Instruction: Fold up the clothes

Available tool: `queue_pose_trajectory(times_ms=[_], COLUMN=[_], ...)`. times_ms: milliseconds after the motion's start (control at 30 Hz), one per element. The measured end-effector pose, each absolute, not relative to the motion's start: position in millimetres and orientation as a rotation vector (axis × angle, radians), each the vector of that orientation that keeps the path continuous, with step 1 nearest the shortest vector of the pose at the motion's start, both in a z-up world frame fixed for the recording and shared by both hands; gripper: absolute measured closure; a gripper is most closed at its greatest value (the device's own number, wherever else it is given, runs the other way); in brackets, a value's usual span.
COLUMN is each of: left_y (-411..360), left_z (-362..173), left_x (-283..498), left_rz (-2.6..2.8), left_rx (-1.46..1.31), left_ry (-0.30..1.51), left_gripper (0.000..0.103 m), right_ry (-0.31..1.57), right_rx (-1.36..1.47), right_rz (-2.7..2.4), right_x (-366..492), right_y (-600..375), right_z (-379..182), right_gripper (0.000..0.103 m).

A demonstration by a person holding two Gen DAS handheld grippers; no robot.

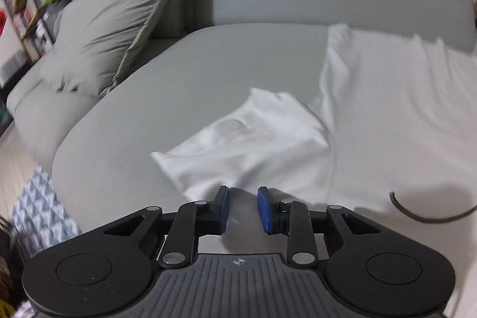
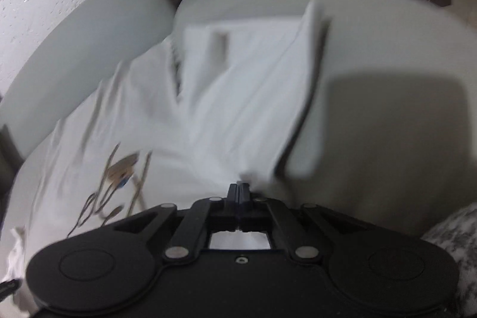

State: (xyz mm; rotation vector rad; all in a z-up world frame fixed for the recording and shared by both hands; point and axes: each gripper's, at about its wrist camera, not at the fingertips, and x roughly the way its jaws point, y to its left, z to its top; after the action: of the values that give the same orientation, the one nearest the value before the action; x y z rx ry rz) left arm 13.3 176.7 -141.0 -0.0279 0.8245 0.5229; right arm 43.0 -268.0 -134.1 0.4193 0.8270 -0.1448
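Blue-padded fingers (image 1: pixel 224 200) of the left gripper (image 1: pixel 243 206) stand spread, empty, the sleeve (image 1: pixel 247 136) of the white shirt (image 1: pixel 387 115) lying just ahead on the grey sofa (image 1: pixel 167 85). Right gripper (image 2: pixel 239 190) fingers are pressed together, pinching a shirt edge that runs away forward; this hand is nearer.

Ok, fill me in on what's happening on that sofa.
A person with a handheld gripper in each hand is folding a white T-shirt spread on the grey sofa. The right gripper is shut on the shirt's fabric near one edge. The left gripper is open, its blue pads just short of the sleeve and holding nothing. The shirt looks partly folded at most, and both views are blurred.
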Motion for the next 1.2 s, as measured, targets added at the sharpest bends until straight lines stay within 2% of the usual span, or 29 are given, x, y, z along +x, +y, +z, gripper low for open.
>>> queue_pose_trajectory(times_ms=[67, 133, 200, 300, 467, 600, 700, 767, 800, 933, 1000, 1200], left_y=[188.7, 194.3, 184.4, 158.6, 109.5, 80.3, 57.6, 41.4, 35.9, 41.3, 54.7, 92.9], left_z=[-136.3, -130.4, -125.9, -122.6, -124.8, -131.1, -141.9, -151.4, -152.9, -132.1, -113.0, -19.7], left_x=[0.8, -10.4, -15.6, -14.7, -10.6, -7.3, -9.4, -16.7, -21.7, -48.0, -56.5, -41.3], left_rz=[0.494, 0.448, 0.406, 0.316, 0.224, 0.138, 0.050, 0.002, -0.027, -0.141, -0.157, -0.108], left_rx=[-0.097, -0.140, -0.149, -0.150, -0.039, 0.045, 0.149, 0.261, 0.299, 0.270, 0.195, -0.004], left_ry=[0.792, 0.741, 0.705, 0.697, 0.701, 0.700, 0.719, 0.750, 0.765, 0.787, 0.752, 0.487], left_gripper=[0.075, 0.075, 0.066, 0.063, 0.060, 0.059, 0.058, 0.058, 0.063, 0.062, 0.063, 0.059], right_ry=[0.792, 0.751, 0.716, 0.696, 0.701, 0.726, 0.788, 0.827, 0.853, 1.052, 1.013, 0.808], right_rx=[0.410, 0.445, 0.474, 0.484, 0.403, 0.338, 0.270, 0.189, 0.156, 0.315, 0.349, 0.466], right_rz=[-0.124, -0.080, -0.019, 0.105, 0.261, 0.338, 0.382, 0.366, 0.342, 0.369, 0.414, 0.495], right_x=[36.4, 29.8, 28.2, 30.9, 36.3, 38.9, 34.1, 24.0, 18.3, -5.7, -13.9, 12.8], right_y=[-270.6, -274.0, -274.2, -260.2, -227.5, -206.8, -190.2, -180.0, -178.2, -199.7, -209.4, -221.2], right_z=[-129.5, -123.6, -117.5, -114.4, -114.4, -117.8, -127.1, -130.1, -127.1, -111.7, -89.8, 6.0], right_gripper=[0.103, 0.095, 0.088, 0.088, 0.088, 0.084, 0.078, 0.075, 0.075, 0.076, 0.076, 0.074])
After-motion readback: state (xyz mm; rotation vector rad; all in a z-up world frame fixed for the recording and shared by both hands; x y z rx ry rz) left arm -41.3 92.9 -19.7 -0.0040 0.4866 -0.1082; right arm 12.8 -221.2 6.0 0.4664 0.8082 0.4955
